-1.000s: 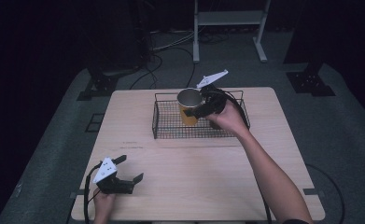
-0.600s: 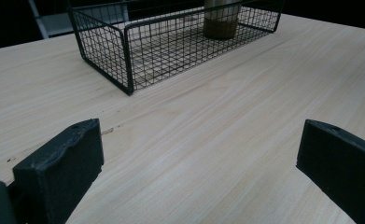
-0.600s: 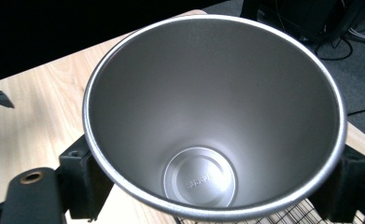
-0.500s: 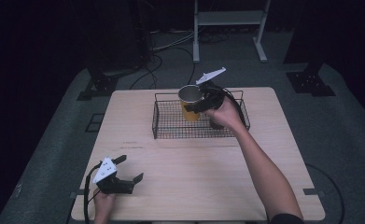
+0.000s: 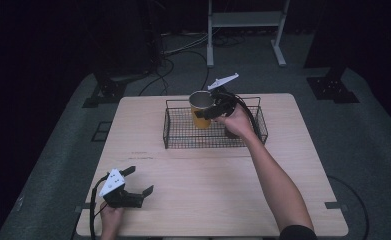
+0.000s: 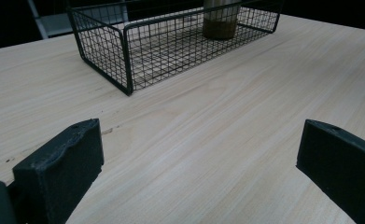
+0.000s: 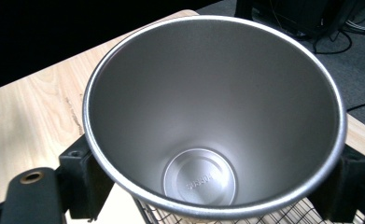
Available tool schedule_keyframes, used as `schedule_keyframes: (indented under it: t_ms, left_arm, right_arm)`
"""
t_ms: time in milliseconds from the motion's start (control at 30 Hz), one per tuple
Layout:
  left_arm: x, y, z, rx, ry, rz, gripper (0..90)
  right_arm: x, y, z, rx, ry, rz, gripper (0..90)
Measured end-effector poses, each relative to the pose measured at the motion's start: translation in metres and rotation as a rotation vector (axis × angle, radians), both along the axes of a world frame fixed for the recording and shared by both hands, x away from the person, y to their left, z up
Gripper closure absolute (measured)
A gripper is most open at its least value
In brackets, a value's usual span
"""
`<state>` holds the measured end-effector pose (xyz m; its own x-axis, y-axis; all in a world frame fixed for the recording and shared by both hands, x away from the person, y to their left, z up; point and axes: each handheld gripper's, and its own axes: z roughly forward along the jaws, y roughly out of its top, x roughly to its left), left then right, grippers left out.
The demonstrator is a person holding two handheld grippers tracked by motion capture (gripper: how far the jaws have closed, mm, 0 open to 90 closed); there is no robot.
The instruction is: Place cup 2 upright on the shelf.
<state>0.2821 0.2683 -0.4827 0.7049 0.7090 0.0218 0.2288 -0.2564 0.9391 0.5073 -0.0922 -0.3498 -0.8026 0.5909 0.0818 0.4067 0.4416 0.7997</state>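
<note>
Lab / recording rig, not a home.
Dark room: grey carpet, cables (image 5: 183, 50) and metal stand (image 5: 245, 30) behind the wooden table (image 5: 223, 190).

Black two-jaw left gripper (image 5: 133, 191) with white triangular plate, black cable, right gripper (image 5: 208, 111) likewise, dark short sleeve

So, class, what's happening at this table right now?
A person works with a gripper in each hand. The right gripper is shut on a metal cup with a yellow outside, holding it upright in the wire basket at the far side of the wooden table. The right gripper view looks into the cup, which is empty. The left gripper rests open on the table's near left corner, holding nothing.
</note>
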Motion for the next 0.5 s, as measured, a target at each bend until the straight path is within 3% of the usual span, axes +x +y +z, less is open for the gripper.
schedule_keyframes:
  t_ms: [500]
  left_arm:
    - [0.000, 0.000, 0.000, -0.007, -0.003, 0.001, 0.0]
  right_arm:
    - [0.007, 0.017, -0.001, -0.038, 0.009, 0.015, 15.0]
